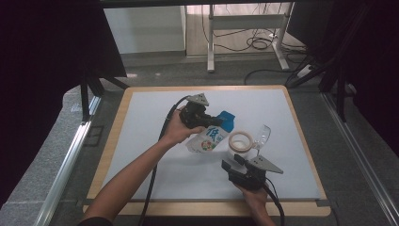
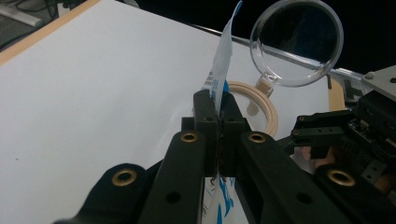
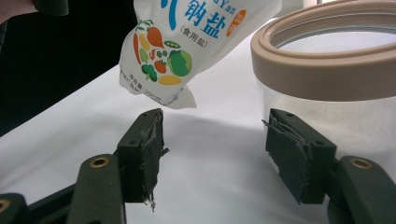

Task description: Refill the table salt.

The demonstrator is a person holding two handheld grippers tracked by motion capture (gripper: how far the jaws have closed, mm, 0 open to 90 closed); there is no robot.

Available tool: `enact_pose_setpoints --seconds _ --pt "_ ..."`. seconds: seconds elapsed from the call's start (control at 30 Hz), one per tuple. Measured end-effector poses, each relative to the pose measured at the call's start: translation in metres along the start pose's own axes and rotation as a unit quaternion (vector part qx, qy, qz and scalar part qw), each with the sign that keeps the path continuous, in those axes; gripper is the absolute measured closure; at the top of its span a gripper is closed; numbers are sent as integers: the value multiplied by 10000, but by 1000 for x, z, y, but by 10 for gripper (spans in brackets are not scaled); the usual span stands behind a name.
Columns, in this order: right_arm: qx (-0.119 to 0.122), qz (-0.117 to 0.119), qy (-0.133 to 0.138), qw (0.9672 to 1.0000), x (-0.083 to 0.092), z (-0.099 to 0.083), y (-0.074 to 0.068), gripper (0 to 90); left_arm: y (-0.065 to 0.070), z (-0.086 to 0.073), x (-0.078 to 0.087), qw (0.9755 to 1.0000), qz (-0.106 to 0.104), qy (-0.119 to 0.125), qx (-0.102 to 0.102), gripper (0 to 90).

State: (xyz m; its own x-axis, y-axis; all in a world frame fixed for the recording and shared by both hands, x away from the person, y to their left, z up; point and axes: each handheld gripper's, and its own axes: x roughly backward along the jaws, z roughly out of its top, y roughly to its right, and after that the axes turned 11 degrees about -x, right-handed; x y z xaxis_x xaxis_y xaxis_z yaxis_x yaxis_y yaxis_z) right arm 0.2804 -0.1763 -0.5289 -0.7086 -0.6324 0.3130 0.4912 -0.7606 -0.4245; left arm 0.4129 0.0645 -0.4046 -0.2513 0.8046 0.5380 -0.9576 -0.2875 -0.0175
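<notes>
My left gripper (image 2: 218, 109) pinches the salt pouch (image 1: 208, 137) by its blue edge, lifted beside the open jar (image 1: 241, 143). My right gripper (image 3: 215, 154) stands open, empty, near the jar.

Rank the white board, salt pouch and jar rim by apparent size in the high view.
1. White board, largest by far.
2. Salt pouch.
3. Jar rim, smallest, though its nearness to the pouch keeps that comparison fair.

pouch (image 3: 187, 42): top cut by frame edge | jar (image 3: 336, 70): right side, base cropped | small print illegible
</notes>
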Motion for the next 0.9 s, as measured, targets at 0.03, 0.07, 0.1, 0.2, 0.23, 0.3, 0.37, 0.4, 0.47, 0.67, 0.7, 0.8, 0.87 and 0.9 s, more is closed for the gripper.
enact_pose_setpoints --seconds 0.03,0.07,0.1,0.2,0.23,0.3,0.37,0.4,0.47,0.67,0.7,0.8,0.87,0.9 --pt "-2 2 3 10000 0 0 0 371 0 -1 1 10000 13 14 14 899" --pt "-5 7 5 10000 0 0 0 371 -1 -2 3 10000 39 47 16 900" --pt "-9 12 10 10000 0 0 0 371 -1 -2 4 9999 68 69 45 900" --pt "-52 58 29 10000 -1 0 0 372 -3 -6 8 9997 135 143 119 899" --pt "-64 68 31 10000 -1 0 0 371 -4 -7 9 9997 144 153 133 899" --pt "-71 81 31 9999 -1 1 0 371 -5 -9 11 9995 171 191 176 900" --pt "-73 88 37 9999 -1 1 0 371 -6 -11 14 9994 182 196 213 899" --pt "-64 86 31 9999 -1 1 0 371 -7 -13 15 9994 193 200 229 899" --pt "-37 72 22 10000 -1 0 0 371 -9 -15 16 9992 193 225 276 899" --pt "-2 84 19 10000 -1 1 -1 371 -14 -23 24 9985 262 270 392 900" --pt "-12 94 20 10000 -1 1 -1 371 -16 -24 26 9983 293 272 421 899" --pt "14 93 32 10000 -1 1 -1 372 -20 -28 31 9977 378 319 471 899" --pt "-7 117 23 9999 -2 1 -2 371 -24 -30 35 9972 446 352 493 900" --pt "5 127 11 9999 -3 1 -3 371 -26 -32 36 9969 484 360 512 899"
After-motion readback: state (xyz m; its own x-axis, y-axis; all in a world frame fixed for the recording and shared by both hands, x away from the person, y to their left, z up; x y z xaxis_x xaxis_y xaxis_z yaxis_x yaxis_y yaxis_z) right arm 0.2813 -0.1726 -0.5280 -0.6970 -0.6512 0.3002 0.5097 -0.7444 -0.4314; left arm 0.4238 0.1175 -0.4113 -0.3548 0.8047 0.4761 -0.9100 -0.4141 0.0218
